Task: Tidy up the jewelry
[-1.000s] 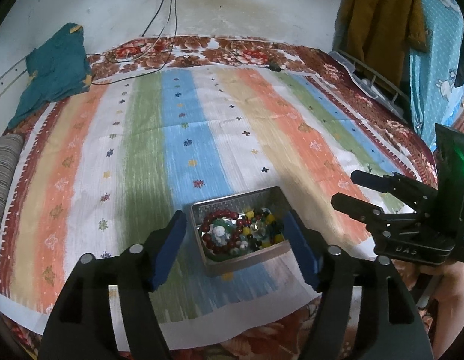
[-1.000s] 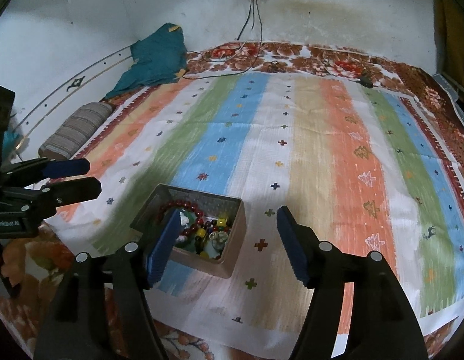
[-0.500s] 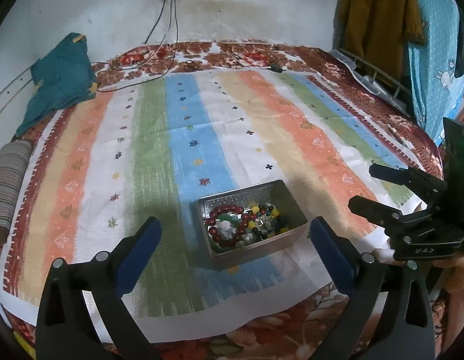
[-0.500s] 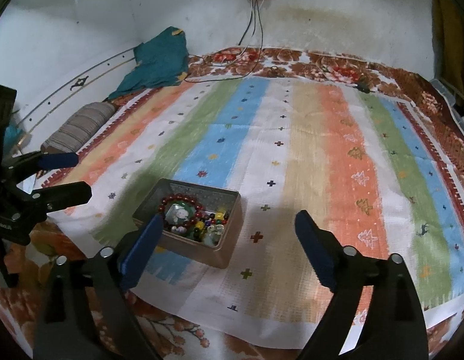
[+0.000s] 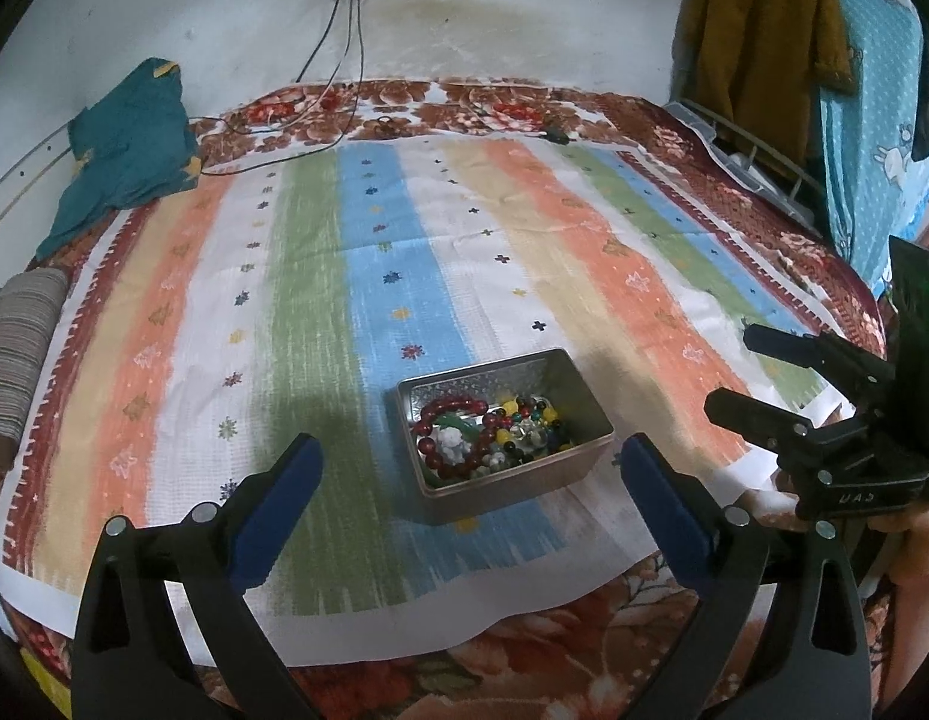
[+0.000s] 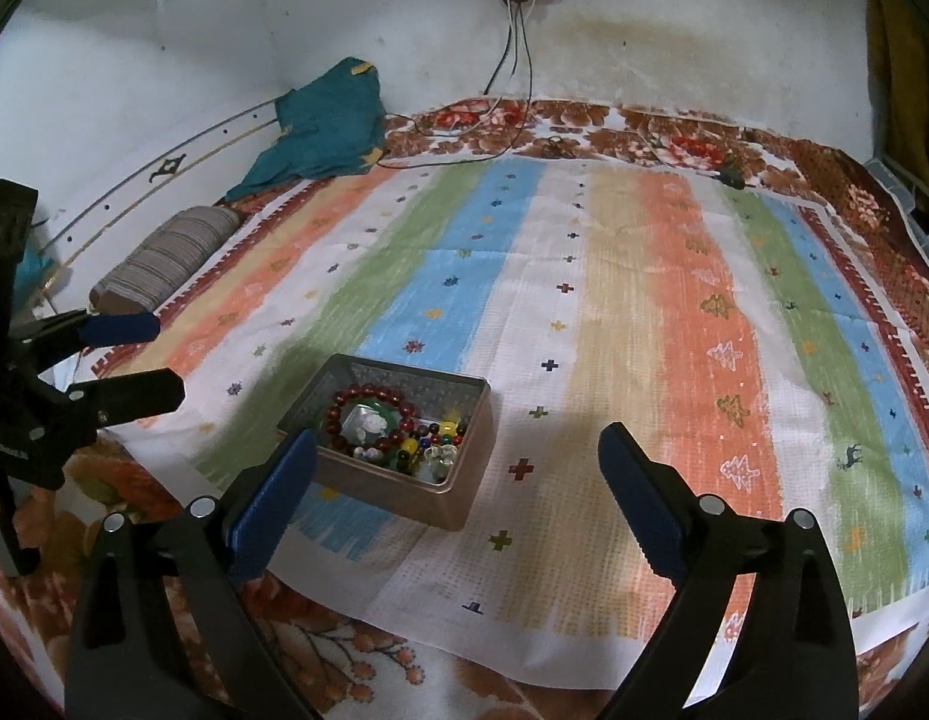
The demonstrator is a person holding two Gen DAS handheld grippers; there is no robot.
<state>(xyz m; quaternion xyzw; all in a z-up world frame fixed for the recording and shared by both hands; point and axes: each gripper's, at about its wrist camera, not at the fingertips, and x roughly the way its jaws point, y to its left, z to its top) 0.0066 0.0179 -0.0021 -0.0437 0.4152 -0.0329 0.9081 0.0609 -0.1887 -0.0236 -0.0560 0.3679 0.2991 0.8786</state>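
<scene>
- While we look along the left tongs (image 5: 470, 471), their blue-padded jaws stand spread wide with nothing gripped between them; they hover over the near edge of a bed covered by a striped cloth (image 5: 320, 276).
- Beyond the gap between the pads sits the open metal tin (image 5: 590, 456) on the cloth's blue stripe, near the bed's front edge, holding a dark red bead bracelet (image 5: 449, 420), a small white charm and a jumble of yellow, green and dark beads (image 5: 527, 426).
- At this view's right edge we see the right tongs (image 5: 728, 375), held by a hand (image 5: 911, 546), their two black fingers parted and clear of the tin.
- Turning to the right wrist view, we find the right tongs (image 6: 458, 477) still widening a touch, empty, with the tin (image 6: 464, 480) just beyond the left pad (image 6: 272, 498) and bare cloth (image 6: 644, 312) ahead of the right one.
- Seen from here the bracelet (image 6: 368, 402) circles the white charm at the tin's far-left end, loose beads (image 6: 431, 438) at the near-right.
- Left of the tin the left tongs (image 6: 158, 360) hang apart from it, jaws open.
- Farther back lie a teal garment (image 6: 326, 120) and a striped bolster (image 6: 164, 255) by the wall.
</scene>
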